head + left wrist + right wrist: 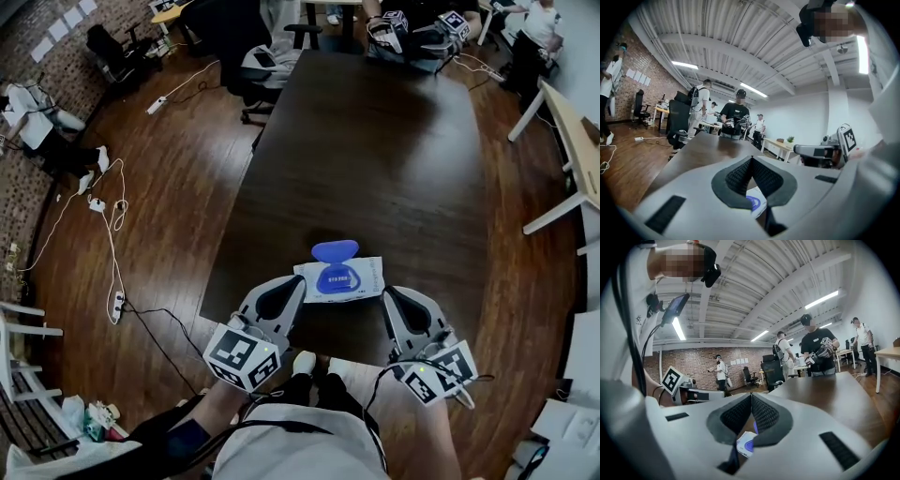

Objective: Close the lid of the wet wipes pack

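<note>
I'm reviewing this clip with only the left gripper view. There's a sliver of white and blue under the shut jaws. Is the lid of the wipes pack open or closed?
Observer: It's open. In the head view the blue lid is flipped back on the far side of the wet wipes pack.
Operator: And the right gripper's jaws? I only see it side-on.
Observer: They're shut and hold nothing. In its own view the right gripper has its tips together, with the pack showing below them.
Operator: Where do the two sit relative to the pack?
Observer: From above, the left gripper is at the pack's near left corner and the right gripper is at its near right corner. I cannot tell whether either touches it.
</note>
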